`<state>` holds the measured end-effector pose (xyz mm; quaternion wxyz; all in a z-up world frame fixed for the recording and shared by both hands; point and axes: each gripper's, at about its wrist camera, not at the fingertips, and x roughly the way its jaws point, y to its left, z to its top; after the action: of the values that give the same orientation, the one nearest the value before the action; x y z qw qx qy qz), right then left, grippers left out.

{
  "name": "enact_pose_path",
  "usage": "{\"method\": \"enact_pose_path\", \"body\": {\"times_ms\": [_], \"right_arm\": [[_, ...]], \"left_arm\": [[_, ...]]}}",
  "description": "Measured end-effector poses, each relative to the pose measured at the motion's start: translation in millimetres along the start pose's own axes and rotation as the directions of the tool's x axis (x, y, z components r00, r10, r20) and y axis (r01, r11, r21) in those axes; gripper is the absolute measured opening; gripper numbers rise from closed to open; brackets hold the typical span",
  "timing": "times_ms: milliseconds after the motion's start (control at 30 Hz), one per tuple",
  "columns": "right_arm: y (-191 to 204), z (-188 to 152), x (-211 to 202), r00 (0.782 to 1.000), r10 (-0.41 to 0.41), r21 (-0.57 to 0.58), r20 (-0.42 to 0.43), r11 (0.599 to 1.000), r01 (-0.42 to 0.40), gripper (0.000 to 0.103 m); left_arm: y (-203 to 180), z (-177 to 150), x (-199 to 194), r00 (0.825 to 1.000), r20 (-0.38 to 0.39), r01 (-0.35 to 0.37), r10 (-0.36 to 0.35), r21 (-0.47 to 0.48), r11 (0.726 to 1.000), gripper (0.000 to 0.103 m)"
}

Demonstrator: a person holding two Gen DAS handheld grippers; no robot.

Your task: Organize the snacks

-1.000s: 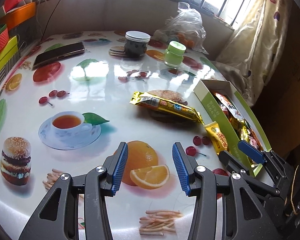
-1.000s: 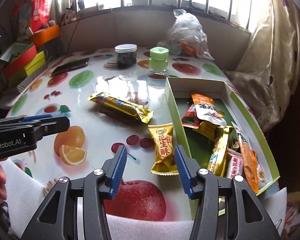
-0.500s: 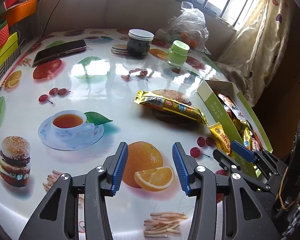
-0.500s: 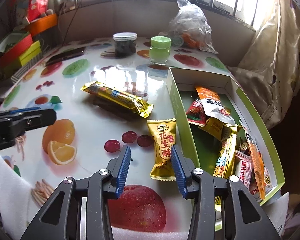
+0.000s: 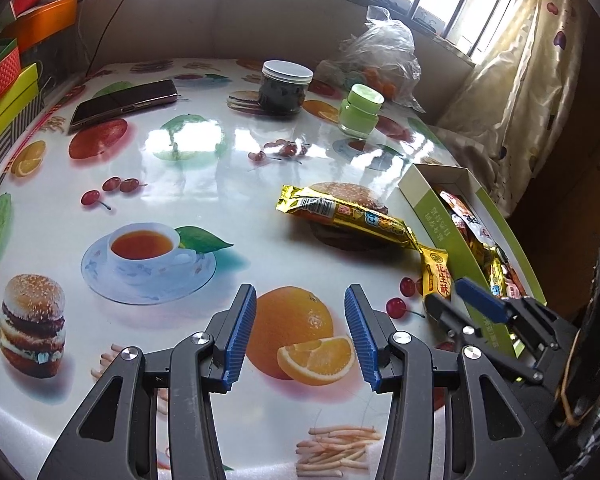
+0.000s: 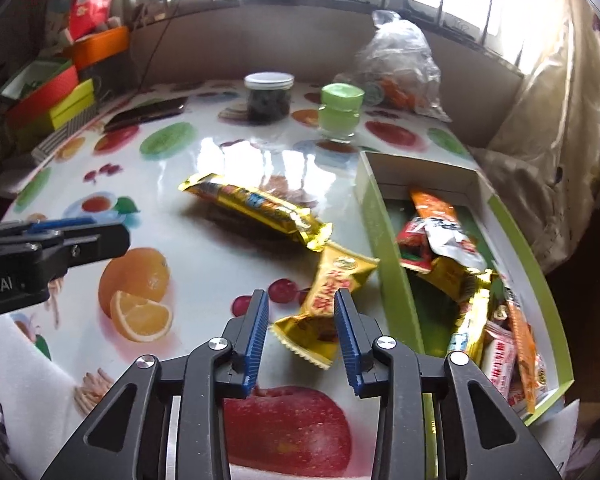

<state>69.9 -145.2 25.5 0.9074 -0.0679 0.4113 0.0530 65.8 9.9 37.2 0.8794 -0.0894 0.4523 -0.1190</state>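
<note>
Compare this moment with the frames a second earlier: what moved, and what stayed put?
The right hand-held gripper advanced onto the small peanut-candy packet, jaws narrowing around it but still open; the packet now sits skewed. The left hand-held gripper, long gold packet and snack box stayed.

Glossy fruit-print table [image 5: 220,184] bears phone [image 5: 124,104], jars [image 5: 286,88], snacks [image 5: 344,216], box [image 5: 440,216].

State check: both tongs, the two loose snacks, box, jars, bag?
left tongs: open, empty
right tongs: open, astride small gold snack
small gold snack: on table, tilted
long gold snack: lying on table
green box: lidless, holds snacks
dark jar: lid on
green jar: lid on
plastic bag: bunched
</note>
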Motion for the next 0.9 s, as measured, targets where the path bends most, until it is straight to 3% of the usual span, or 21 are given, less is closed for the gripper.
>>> {"method": "enact_pose_path", "body": {"times_ms": [133,467,600,900], "right_arm": [[-9.1,-0.1,5.6,0.999,-0.021,0.036,-0.033,0.999,0.022,0.036],[-0.3,1.2,24.4,0.996,0.026,0.042,-0.088,0.999,-0.022,0.036],[0.3,1.9,25.2,0.995,0.045,0.053,-0.085,0.998,-0.040,0.025],[5.1,-2.7,19.5,0.991,0.109,0.040,-0.084,0.994,-0.106,0.020]], "left_arm": [[2.0,0.1,2.8,1.000,-0.007,0.000,0.000,-0.002,1.000,0.047],[5.8,2.3,6.9,1.000,-0.020,-0.007,0.007,0.001,1.000,0.047],[7.3,7.1,11.1,1.000,-0.025,-0.014,0.014,0.015,1.000,0.047],[0.0,25.7,23.3,0.999,-0.036,0.007,-0.004,0.082,0.997,0.047]]}}
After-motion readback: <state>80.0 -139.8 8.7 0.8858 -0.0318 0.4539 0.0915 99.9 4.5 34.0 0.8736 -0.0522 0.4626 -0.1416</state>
